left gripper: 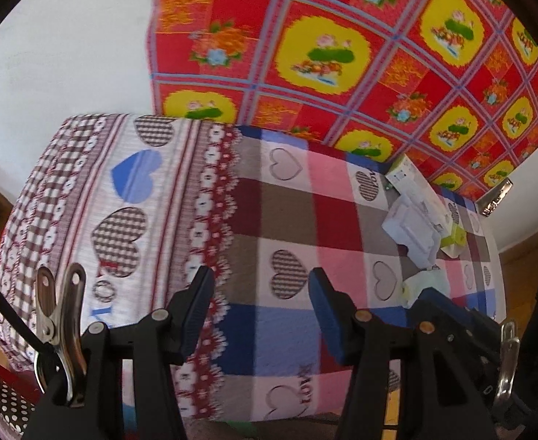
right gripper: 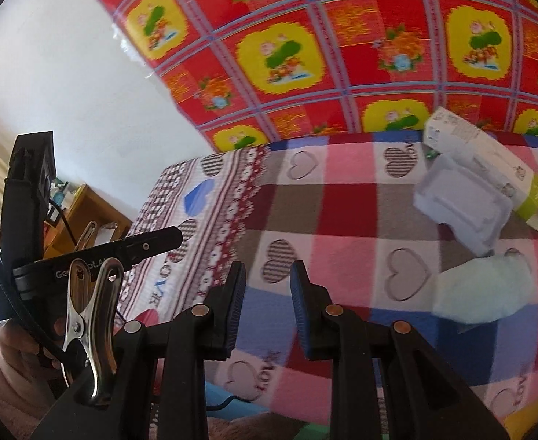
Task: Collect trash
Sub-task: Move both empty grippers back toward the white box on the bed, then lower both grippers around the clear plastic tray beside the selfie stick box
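Note:
Trash lies on a checked heart-pattern cloth [right gripper: 342,212] over a table. A white and green carton [right gripper: 489,161], a clear plastic blister tray [right gripper: 463,209] and a crumpled white tissue [right gripper: 481,289] sit at the right. They also show in the left wrist view: the carton [left gripper: 415,187], the tray [left gripper: 412,231], the tissue [left gripper: 426,282]. My left gripper [left gripper: 259,286] is open and empty over the cloth's middle. My right gripper [right gripper: 267,278] is open and empty, left of the tissue. The left gripper's body [right gripper: 30,220] shows at far left.
A red and yellow flowered cloth [right gripper: 342,36] hangs on the white wall [right gripper: 67,73] behind the table. A wooden shelf unit [right gripper: 81,216] stands at the left. A polka-dot fabric [left gripper: 1,396] lies at the lower left.

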### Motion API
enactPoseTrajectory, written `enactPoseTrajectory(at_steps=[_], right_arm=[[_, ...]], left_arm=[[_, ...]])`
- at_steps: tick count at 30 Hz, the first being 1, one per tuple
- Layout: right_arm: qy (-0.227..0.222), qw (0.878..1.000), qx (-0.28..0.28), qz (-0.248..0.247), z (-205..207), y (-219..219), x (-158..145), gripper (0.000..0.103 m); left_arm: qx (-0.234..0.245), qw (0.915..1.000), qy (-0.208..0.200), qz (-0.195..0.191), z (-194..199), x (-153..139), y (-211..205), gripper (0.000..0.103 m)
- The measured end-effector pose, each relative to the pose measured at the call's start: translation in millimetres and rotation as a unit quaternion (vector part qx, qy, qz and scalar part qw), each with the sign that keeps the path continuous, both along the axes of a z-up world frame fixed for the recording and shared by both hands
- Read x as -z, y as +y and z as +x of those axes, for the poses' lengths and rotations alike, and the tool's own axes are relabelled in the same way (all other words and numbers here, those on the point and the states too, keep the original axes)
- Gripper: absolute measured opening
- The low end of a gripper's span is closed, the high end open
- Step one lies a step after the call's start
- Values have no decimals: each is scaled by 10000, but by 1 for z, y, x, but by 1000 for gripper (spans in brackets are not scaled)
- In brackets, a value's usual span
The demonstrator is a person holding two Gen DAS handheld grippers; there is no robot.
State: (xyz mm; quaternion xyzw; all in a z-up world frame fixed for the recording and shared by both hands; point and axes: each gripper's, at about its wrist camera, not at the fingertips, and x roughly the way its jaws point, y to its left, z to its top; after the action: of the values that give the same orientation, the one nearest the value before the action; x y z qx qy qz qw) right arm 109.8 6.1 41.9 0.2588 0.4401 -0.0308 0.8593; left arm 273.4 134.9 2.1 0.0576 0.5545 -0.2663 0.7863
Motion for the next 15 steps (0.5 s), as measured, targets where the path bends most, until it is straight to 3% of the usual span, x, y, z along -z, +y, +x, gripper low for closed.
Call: enactPoseTrajectory(at_steps=[15], right_arm=[[218, 9987, 453, 21, -27, -87, 21, 26]], left_arm=[[429, 9990, -38, 153, -18, 14, -101, 56]])
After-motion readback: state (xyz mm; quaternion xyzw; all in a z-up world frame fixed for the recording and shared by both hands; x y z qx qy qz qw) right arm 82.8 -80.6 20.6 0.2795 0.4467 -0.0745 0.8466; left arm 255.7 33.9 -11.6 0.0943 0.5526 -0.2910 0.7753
